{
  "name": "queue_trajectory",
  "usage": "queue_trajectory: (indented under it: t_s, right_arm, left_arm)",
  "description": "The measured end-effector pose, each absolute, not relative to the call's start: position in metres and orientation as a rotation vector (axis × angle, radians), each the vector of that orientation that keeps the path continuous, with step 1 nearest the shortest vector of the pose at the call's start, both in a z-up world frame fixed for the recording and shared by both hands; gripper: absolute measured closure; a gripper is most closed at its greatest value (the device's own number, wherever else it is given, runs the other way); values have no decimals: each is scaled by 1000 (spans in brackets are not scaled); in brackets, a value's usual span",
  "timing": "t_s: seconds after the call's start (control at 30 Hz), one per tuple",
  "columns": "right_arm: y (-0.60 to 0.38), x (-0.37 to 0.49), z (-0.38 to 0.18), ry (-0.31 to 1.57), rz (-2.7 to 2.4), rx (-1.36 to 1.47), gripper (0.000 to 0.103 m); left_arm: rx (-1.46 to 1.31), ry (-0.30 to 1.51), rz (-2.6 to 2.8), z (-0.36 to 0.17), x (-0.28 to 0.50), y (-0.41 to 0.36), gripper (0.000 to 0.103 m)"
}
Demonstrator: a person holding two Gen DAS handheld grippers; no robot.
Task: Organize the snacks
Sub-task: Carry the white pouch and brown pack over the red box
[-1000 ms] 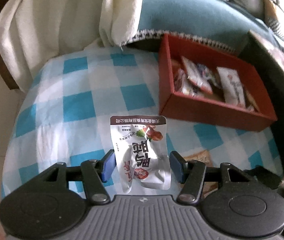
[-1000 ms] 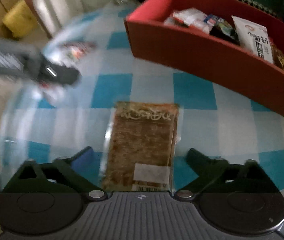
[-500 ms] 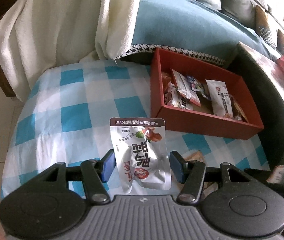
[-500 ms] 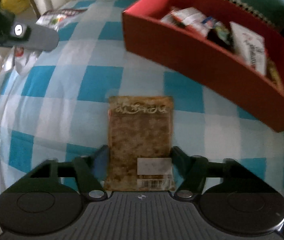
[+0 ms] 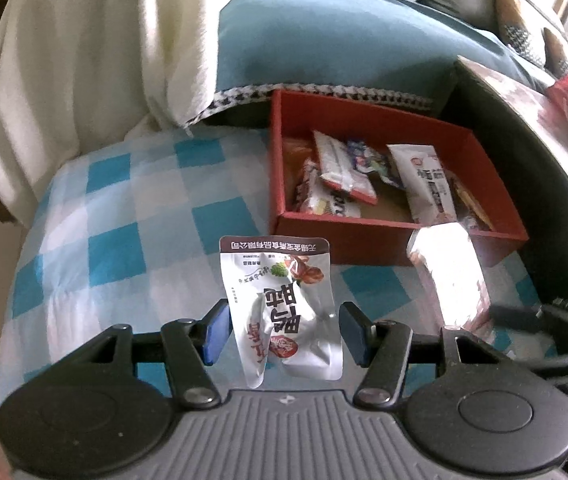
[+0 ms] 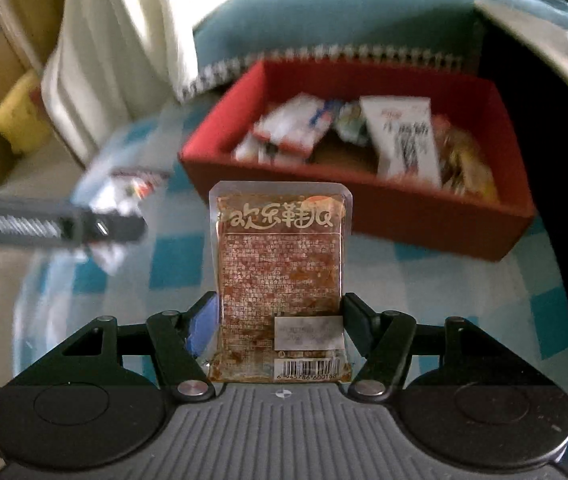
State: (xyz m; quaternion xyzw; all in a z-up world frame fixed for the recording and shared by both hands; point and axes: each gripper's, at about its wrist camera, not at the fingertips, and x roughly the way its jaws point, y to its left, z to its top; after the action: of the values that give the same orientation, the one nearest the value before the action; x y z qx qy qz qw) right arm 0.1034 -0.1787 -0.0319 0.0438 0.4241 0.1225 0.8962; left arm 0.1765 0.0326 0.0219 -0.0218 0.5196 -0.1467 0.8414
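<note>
My left gripper [image 5: 284, 332] is shut on a white snack pouch [image 5: 279, 300] with dark print, held above the checked cloth. My right gripper [image 6: 279, 320] is shut on a flat brown snack packet [image 6: 279, 264], raised off the cloth and upright between the pads. Just beyond both stands the red box [image 5: 364, 248], which holds several snack packs. The brown packet [image 5: 448, 276] also shows in the left wrist view, glaring in the light in front of the box's near wall. In the right wrist view the red box [image 6: 404, 216] sits behind the packet, and the left gripper [image 6: 83, 228] is a blur at the left.
A blue and white checked cloth [image 5: 123, 248] covers the surface. A cream blanket [image 5: 103, 40] and a teal cushion [image 5: 344, 32] rise behind the box. A dark table edge [image 5: 544, 152] runs along the right. Cardboard boxes and a yellow item [image 6: 19, 120] stand at the far left.
My right gripper closed on the brown packet and lifted it off the cloth towards the red box. The left gripper drifted slightly, still holding the white pouch.
</note>
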Motion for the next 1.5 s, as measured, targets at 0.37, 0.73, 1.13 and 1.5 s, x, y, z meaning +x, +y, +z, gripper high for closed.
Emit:
queue_trajectory:
  t_s: [0.37, 0.73, 1.13, 1.5]
  right_arm:
    - [-213, 117, 0, 753, 222, 171, 31]
    - [-235, 138, 23, 663, 178, 189, 31]
    - [-243, 174, 28, 644, 147, 159, 31]
    - [-247, 191, 18, 677, 117, 136, 30]
  left_arm:
    - [38, 1017, -295, 40, 188, -2, 52]
    - [142, 892, -277, 58, 213, -38, 52]
    - [165, 879, -261, 50, 248, -54, 52]
    - [197, 871, -266, 40, 266, -70, 52]
